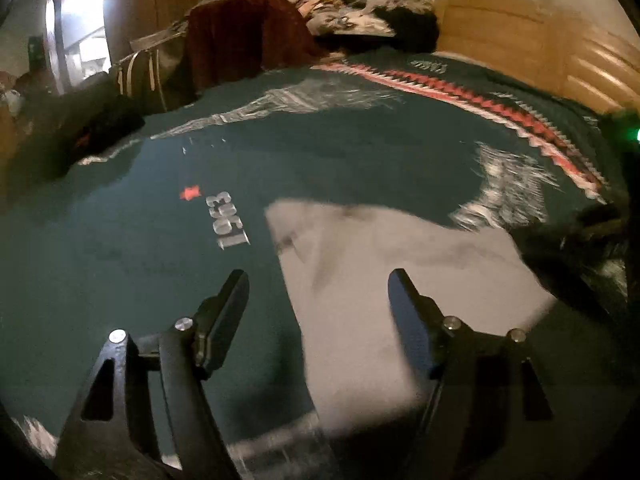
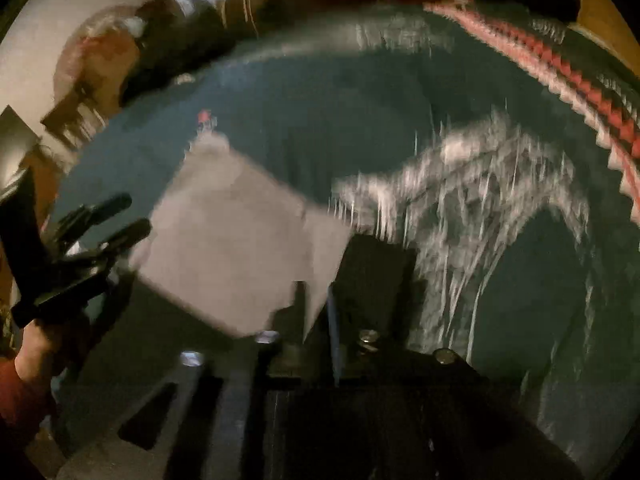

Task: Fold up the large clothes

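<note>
While both views smear with blur, I can still make out the pale grey folded garment (image 1: 384, 280) lying flat on the dark teal bedspread (image 1: 120, 280), close to the printed "1963" (image 1: 232, 220) and a small red mark (image 1: 190, 192) just beyond it.

My left gripper (image 1: 318, 292) hangs over the bed with its jaws well apart. Nothing sits clamped between them; the garment's near left edge shows in the gap below, and the black fingers (image 1: 226, 308) stand clear of the cloth as far as I can tell. From my other side I see that same gripper (image 2: 122, 216) at the garment's (image 2: 232, 240) left edge, with my hand (image 2: 36, 344) and a red sleeve (image 2: 16, 392) behind it.

My right gripper (image 2: 320, 296) has its jaws nearly together, only a narrow slit between them. A corner of the grey cloth reaches into that slit, but the blur keeps me from saying whether the pads press on it.

Across the bedspread (image 2: 280, 100) runs a red, white and black zigzag band (image 1: 480, 108), with white printed patches (image 2: 480, 200) nearer me. A heap of mixed clothes (image 1: 344, 0) sits at the bed's far end by a wooden headboard (image 1: 500, 36).
</note>
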Demonstrator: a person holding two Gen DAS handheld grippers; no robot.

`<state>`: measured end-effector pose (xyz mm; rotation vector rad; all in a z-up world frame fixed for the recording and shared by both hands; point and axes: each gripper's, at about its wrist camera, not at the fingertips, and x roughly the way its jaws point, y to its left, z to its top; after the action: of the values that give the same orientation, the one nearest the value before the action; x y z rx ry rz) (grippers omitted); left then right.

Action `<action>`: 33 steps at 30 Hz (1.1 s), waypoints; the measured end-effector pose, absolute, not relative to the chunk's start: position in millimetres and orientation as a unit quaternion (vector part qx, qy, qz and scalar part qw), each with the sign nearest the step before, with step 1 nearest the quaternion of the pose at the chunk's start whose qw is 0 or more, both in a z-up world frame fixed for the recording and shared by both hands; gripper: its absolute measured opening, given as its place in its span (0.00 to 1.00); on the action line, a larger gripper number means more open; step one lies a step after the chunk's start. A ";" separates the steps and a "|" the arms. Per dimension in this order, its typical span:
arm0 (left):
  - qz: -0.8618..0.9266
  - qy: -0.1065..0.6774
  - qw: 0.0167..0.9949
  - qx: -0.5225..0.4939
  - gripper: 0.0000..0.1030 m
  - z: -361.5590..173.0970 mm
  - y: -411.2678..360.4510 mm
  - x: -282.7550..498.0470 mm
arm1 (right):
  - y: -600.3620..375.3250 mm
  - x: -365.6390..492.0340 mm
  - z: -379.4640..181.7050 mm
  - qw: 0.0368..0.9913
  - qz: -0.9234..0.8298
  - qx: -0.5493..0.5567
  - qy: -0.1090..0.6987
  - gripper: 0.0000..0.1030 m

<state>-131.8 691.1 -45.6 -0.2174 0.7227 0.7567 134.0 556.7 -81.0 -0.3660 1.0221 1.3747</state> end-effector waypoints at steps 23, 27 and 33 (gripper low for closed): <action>0.288 0.402 0.864 -0.090 0.84 -57.6 438.3 -307.4 | 321.8 -32.4 -71.0 0.681 0.577 -0.190 0.409 0.42; 0.342 0.402 0.835 -0.154 0.92 -70.2 438.5 -311.4 | 288.3 -51.7 -59.3 0.704 0.543 -0.188 0.417 0.88; 0.355 0.440 0.796 -0.215 1.00 -115.4 447.5 -308.8 | 265.3 -64.4 -111.1 0.700 0.477 -0.202 0.492 0.88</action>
<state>-308.8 447.5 -115.4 -0.4607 0.9448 0.7633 -64.4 265.3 -111.1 -0.4499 1.0950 1.0625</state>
